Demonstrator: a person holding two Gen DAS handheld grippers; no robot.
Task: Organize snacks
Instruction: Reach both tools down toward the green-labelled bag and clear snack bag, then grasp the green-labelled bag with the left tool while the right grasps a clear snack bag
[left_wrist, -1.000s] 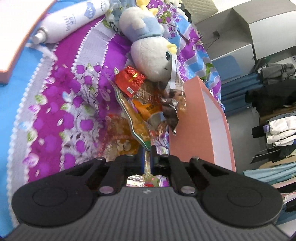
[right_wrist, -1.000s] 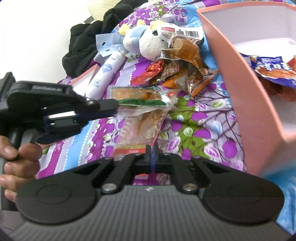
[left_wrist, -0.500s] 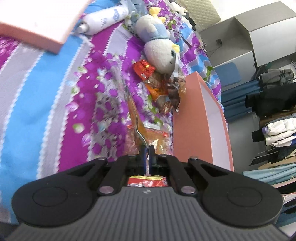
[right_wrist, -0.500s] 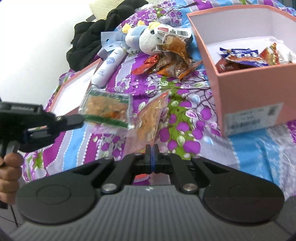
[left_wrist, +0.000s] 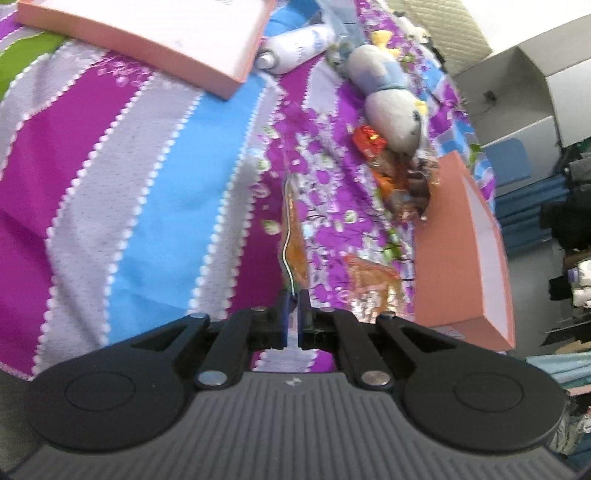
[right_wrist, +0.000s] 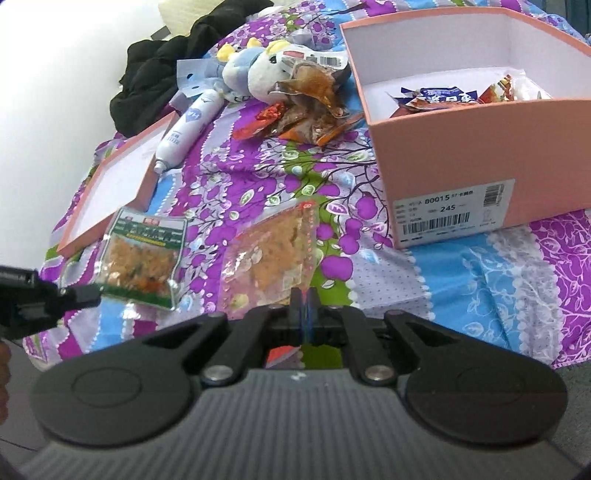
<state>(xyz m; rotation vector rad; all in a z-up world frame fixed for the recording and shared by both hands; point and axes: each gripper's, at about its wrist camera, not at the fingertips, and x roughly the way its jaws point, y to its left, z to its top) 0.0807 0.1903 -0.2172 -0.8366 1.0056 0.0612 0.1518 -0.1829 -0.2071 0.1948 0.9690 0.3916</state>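
Note:
My left gripper (left_wrist: 293, 299) is shut on a green-labelled snack packet (left_wrist: 291, 240), seen edge-on here. In the right wrist view that packet (right_wrist: 142, 266) hangs from the left gripper (right_wrist: 88, 295) at the lower left. My right gripper (right_wrist: 303, 299) pinches the near edge of a clear packet of orange snacks (right_wrist: 273, 254); its jaws are opening slightly with the packet's edge still between the pads. That same orange packet (left_wrist: 373, 284) lies beside the pink box (left_wrist: 461, 258). The open pink box (right_wrist: 461, 177) holds several wrapped snacks (right_wrist: 443, 98). A pile of loose snacks (right_wrist: 310, 110) lies beside it.
Everything rests on a purple, blue and grey flowered bedspread (right_wrist: 295, 177). A plush toy (right_wrist: 255, 70), a white bottle (right_wrist: 188, 129) and the box's lid (right_wrist: 110, 192) lie further back, with black clothing (right_wrist: 166, 74) behind. Furniture and clothes (left_wrist: 569, 221) stand past the bed.
Both grippers have drawn back from the snack pile, each with its packet. The left one swung further left, away from the box. The pink box shows more fully in the right wrist view.

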